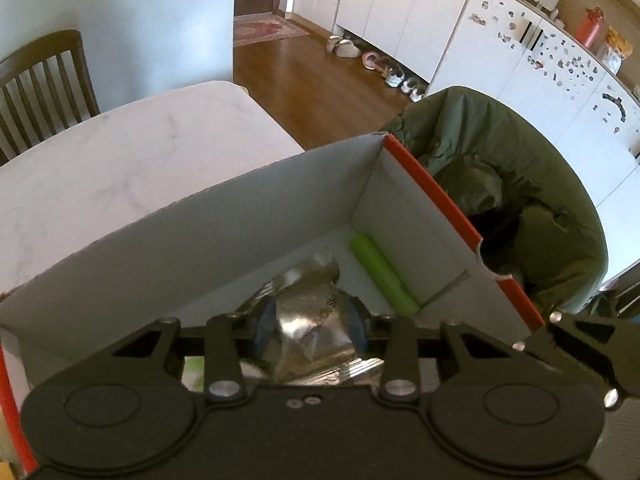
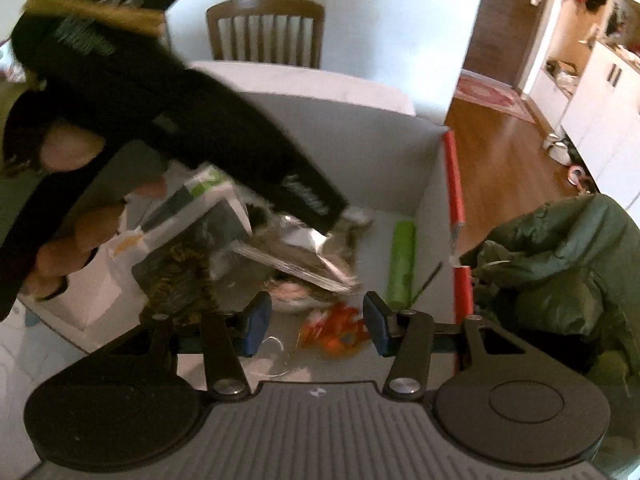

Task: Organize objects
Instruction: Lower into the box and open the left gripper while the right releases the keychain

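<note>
1. The left gripper (image 1: 310, 330) is lowered into the cardboard box (image 1: 200, 232), its blue pads pinching a crinkled silver foil pouch (image 1: 312, 320) over the box floor, near the long wall.
2. That pouch looks light, soft and slippery; I judge a hold across its flat middle safest, since the foil crumples easily. How it points is unclear.
3. The green cylinder (image 1: 382, 274) lies flat along the box's red-edged short wall, its long axis parallel to that wall. It looks stiff and light.
4. The right gripper (image 2: 316, 322) hovers spread and empty above an orange wrapper (image 2: 336, 330) on the box floor.
</note>
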A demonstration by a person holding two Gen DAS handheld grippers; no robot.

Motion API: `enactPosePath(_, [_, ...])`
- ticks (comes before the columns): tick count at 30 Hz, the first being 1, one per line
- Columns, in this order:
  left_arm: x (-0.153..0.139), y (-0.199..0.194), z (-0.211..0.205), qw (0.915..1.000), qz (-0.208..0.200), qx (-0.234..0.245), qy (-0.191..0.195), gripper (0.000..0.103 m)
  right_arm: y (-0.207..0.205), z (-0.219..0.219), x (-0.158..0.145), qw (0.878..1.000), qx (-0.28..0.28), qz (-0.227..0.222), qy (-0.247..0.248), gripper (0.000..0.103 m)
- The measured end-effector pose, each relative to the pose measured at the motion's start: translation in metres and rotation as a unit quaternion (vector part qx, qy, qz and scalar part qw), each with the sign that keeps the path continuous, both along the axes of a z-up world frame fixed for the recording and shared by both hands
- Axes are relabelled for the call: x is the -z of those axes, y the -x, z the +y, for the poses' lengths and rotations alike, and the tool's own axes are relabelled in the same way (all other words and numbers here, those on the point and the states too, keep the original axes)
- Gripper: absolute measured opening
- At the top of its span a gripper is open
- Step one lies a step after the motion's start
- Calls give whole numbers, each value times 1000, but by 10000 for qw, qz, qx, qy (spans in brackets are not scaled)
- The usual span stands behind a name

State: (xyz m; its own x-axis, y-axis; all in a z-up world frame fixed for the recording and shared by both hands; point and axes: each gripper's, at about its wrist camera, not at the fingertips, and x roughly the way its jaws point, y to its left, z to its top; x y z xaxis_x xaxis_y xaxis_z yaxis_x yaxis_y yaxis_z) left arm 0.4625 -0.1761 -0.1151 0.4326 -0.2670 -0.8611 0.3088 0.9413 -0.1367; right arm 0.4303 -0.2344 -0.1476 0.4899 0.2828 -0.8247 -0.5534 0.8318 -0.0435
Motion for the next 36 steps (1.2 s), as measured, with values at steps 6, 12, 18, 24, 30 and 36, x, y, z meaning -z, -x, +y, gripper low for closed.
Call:
enactPosePath(6, [4,-4,-1,10000,74,3,-53,36,-7,-6,1,9996,105,183,-193,48])
enactPosePath(12, [0,4,4,10000,61,-23,10,39,-4,-11,-6,9990,183,165,-371,49])
enactPosePath(18, [-10,14,5,10000,-77,-23,26,42,1,-15,-12,9981,263,138,-539,50])
enactPosePath(24, [-28,29,12,9995,-285,-94,73,45,6,-21,-20,9962,392,105,-765,51])
enactPosePath(30, [-47,50,23,9986,-477,-179,166,50,18,-24,-34,9941,429,-14,-999,53])
enactPosePath(36, [-66,72,35,9970,-695,-256,214,53,32,-24,-48,9913,426,-153,-1232,57])
